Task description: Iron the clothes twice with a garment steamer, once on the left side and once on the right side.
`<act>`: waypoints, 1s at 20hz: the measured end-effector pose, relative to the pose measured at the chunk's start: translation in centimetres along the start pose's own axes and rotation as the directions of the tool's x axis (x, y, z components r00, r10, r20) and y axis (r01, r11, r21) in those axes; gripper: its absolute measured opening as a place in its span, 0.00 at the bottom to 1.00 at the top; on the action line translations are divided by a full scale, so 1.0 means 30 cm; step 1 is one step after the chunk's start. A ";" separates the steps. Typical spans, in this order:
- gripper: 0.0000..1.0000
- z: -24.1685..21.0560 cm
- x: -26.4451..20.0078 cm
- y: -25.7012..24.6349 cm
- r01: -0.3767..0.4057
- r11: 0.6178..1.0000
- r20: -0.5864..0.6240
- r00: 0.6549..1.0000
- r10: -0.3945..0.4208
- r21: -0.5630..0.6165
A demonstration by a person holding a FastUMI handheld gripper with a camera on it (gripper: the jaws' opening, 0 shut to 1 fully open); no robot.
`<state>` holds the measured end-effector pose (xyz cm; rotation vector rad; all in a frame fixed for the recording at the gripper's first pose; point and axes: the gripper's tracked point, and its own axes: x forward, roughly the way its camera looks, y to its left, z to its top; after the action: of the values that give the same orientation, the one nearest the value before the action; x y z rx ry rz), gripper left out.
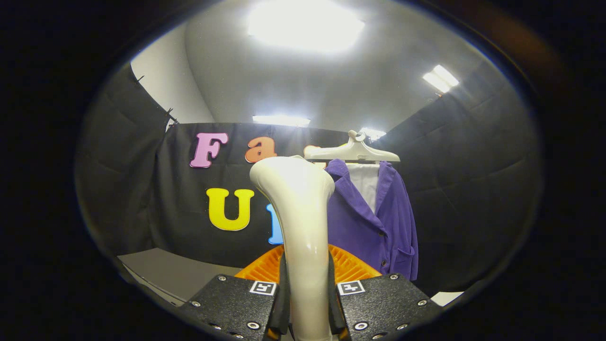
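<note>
Cream-white glossy plastic, the garment steamer [303, 222], stands upright between the two fingers of the gripper [307, 303], which press on its handle from both sides; jaws narrow, clamped on the neck low down, so the flared head rises well above them. That low grip probably gives reach and keeps the head free to meet cloth. An orange ribbed part [348, 265] sits just behind the handle, close above the fingers; cannot tell whether it belongs to the steamer or to the rig. Beyond the steamer head and a little to its right hangs a purple shirt [378, 222], open-fronted, with a white garment [367, 182] showing under the collar, both on a pale hanger [352, 152] against the black cloth wall [473, 189]. Hung that way the front panels fall flat and vertical, which suits a top-to-bottom pass down each side. Steamer head and shirt are apart; the head partly hides the shirt's near shoulder. Judged stage: tool in hand, approach to the garment, neither side pass visibly done. Next move likely calls for bringing the head to one panel near the collar. A grey counter [170, 272] lies low to the left of the fingers. Ceiling lights [305, 26] glare overhead.
</note>
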<state>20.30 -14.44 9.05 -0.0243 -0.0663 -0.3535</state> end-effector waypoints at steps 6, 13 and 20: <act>0.32 0.051 0.190 -0.064 0.051 0.998 0.033 0.998 -0.050 -0.028; 0.32 0.038 0.402 -0.168 0.127 0.991 0.027 0.992 -0.126 -0.048; 0.33 -0.096 0.512 -0.267 0.182 0.982 -0.045 0.982 -0.185 -0.052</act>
<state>32.07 -27.36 7.34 -0.0568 -0.0107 -0.5399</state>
